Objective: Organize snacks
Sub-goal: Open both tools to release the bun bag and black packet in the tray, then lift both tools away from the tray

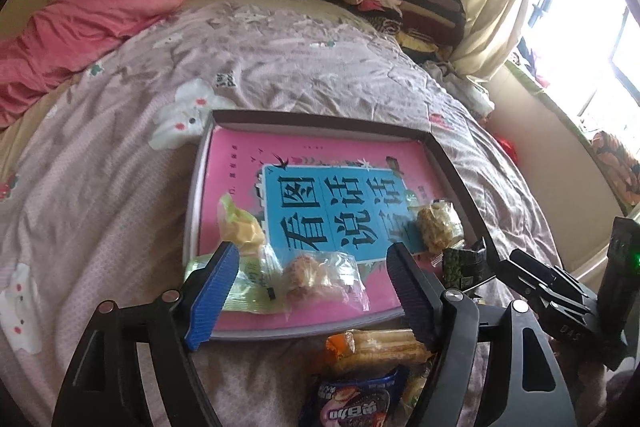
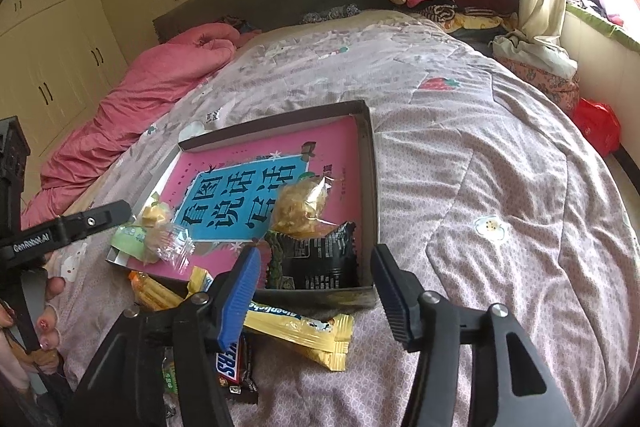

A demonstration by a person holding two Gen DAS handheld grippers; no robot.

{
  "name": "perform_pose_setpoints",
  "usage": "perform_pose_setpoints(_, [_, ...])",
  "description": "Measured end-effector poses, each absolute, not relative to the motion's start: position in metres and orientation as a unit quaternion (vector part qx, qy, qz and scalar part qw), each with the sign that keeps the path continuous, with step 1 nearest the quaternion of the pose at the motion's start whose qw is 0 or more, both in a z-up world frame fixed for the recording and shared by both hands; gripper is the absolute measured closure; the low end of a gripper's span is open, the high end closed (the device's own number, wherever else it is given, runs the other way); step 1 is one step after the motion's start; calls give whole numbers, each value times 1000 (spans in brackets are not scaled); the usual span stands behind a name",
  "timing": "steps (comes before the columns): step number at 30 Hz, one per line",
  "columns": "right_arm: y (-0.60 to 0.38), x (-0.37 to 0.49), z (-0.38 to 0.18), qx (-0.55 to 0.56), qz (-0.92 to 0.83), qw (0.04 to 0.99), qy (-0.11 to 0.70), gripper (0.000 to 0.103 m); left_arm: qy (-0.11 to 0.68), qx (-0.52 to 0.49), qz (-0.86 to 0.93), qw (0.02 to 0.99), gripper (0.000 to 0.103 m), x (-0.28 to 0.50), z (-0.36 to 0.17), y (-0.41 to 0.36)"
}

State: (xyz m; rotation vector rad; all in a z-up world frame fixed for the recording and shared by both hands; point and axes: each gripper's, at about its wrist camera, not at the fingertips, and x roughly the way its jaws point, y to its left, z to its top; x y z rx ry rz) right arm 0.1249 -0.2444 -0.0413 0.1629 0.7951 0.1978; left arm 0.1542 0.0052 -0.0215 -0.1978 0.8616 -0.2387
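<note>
While both grippers hang over the near edge of the shallow box [image 2: 370, 163], note the split: four packets already lie inside on the pink book cover, and a loose pile waits on the quilt [image 2: 500, 187] just in front of it.

Left gripper [image 1: 316, 291]: jaws spread, nothing between the pads; a clear-wrapped pastry [image 1: 320, 277] lies below the gap, inside the box.

Right gripper [image 2: 316, 291]: jaws apart, empty, above the box's near right corner beside the black packet [image 2: 316, 259].

Loose pile: yellow wafer bar [image 2: 304, 327], long axis running left to right across your right jaws' line; Snickers bar [image 2: 232, 367] under the blue finger; orange-wrapped biscuits [image 1: 372, 347] right below your left gripper.

Judgement: the yellow bar lies nearer your right hand, near side of the tool; you must draw back and down.

Surface: soft wrinkled quilt on a bed. Room: pink duvet far left, folded clothes far right, window right.
</note>
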Motion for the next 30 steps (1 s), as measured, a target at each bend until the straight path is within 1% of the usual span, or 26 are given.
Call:
perform_pose_setpoints(5, [-242, 122, -36, 77, 103, 917, 377, 43, 405, -101, -106, 902, 25, 147, -12, 15])
perform_pose_setpoints(17, [-233, 115, -31, 62, 115, 920, 371, 41, 398, -89, -90, 908, 24, 132, -1, 21])
perform_pose_setpoints(30, [-221, 102, -30, 37, 131, 920, 369, 39, 406, -69, -95, 906, 23, 109, -3, 20])
